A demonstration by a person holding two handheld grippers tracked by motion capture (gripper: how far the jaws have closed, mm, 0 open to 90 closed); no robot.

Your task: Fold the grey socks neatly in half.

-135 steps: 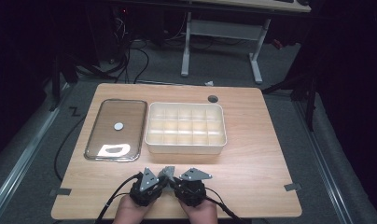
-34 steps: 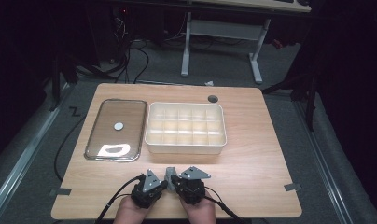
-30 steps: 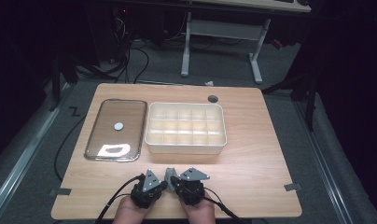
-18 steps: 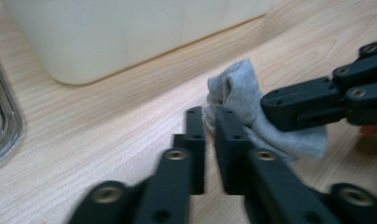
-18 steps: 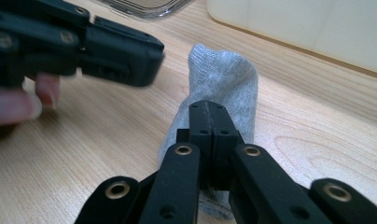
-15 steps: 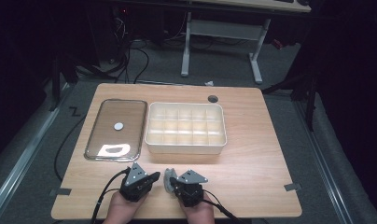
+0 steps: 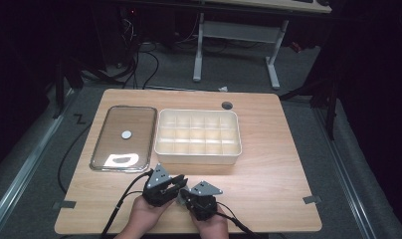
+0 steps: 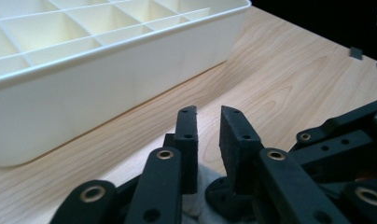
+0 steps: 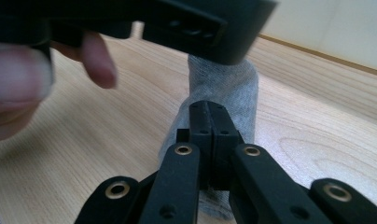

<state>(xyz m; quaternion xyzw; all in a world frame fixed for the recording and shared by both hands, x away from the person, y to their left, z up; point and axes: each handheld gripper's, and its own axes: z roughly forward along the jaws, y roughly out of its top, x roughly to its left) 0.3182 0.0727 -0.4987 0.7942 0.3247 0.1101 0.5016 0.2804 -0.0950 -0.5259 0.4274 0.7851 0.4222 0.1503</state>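
Two sets of tongs sit side by side at the near edge of the table (image 7: 268, 169), and both are mine. My right gripper (image 9: 209, 109) has its jaws pressed flat together with grey sock fabric bunched around them; I take it to be clamped on the sock (image 9: 228, 88), though the pinch point itself is hidden under the jaws. My left gripper (image 8: 209, 116) has a narrow gap between its jaws and nothing in that gap; it is released, with a bit of pale fabric visible low down beneath it.

From the right gripper view, the sock's long axis runs away from my jaws toward the white divided box (image 7: 198, 135), lying low along the wood, with its far end rising under the body of my left gripper. Which end is the toe I cannot tell.

What could go wrong, as I judge it: the two tools are crowded close, so a careless turn could knock one against the other and jerk the fabric loose. The right grip seems to hold only a fold, so a sharp pull might slip the cloth out. If I lift toward the box without gathering the loose end, it could drag on the wood or catch on the box's near wall. The clear lid (image 7: 124, 137) lies left of the box, well apart.
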